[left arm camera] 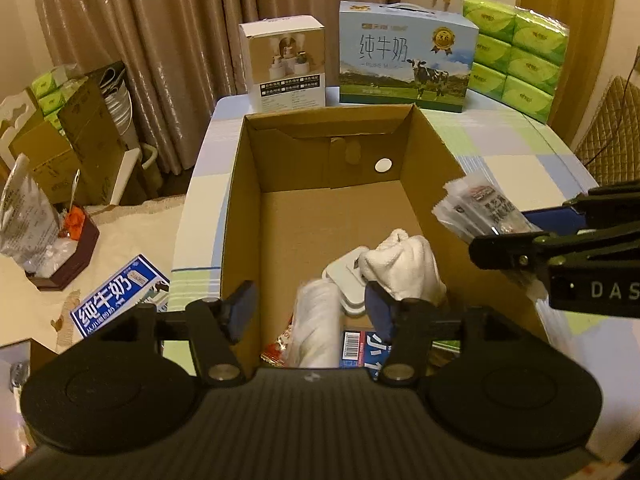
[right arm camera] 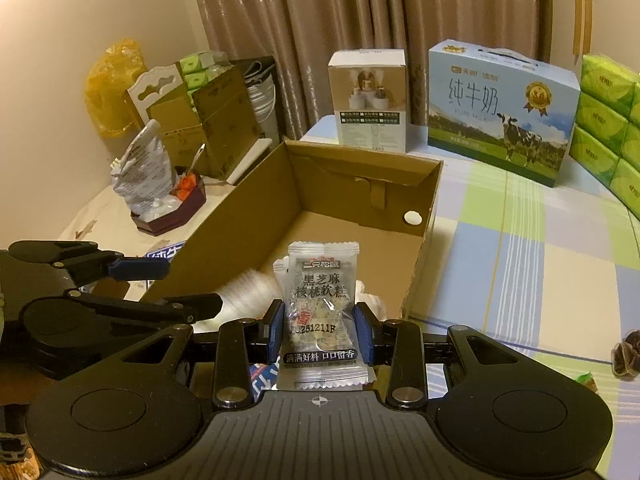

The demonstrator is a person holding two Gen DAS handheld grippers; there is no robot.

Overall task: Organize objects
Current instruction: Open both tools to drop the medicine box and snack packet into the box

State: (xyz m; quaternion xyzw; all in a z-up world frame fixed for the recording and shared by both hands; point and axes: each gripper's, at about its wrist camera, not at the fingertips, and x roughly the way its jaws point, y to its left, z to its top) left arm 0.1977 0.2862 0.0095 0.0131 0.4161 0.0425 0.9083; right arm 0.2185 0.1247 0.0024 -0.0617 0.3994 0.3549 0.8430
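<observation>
An open cardboard box [left arm camera: 240, 200] stands on the checked table; it also shows in the right wrist view [right arm camera: 248, 204]. Inside lie a white cloth [left arm camera: 404, 268], a white flat case [left arm camera: 344, 280], a white roll [left arm camera: 316, 324] and a blue packet [left arm camera: 360, 346]. My left gripper [left arm camera: 310, 314] is open and empty above the box's near end. My right gripper [right arm camera: 320, 330] is shut on a clear snack packet [right arm camera: 320, 312] with black print, held upright over the box's right wall; packet [left arm camera: 480, 208] and gripper [left arm camera: 532, 232] show at right in the left wrist view.
A white carton [left arm camera: 286, 62], a milk gift box [left arm camera: 404, 56] and green tissue packs [left arm camera: 516, 52] stand at the table's far edge. Left of the table are a blue milk carton [left arm camera: 116, 300], a dark tray with bags [left arm camera: 60, 248] and cardboard boxes [left arm camera: 72, 136]. Small wrapped sweets [right arm camera: 626, 354] lie at right.
</observation>
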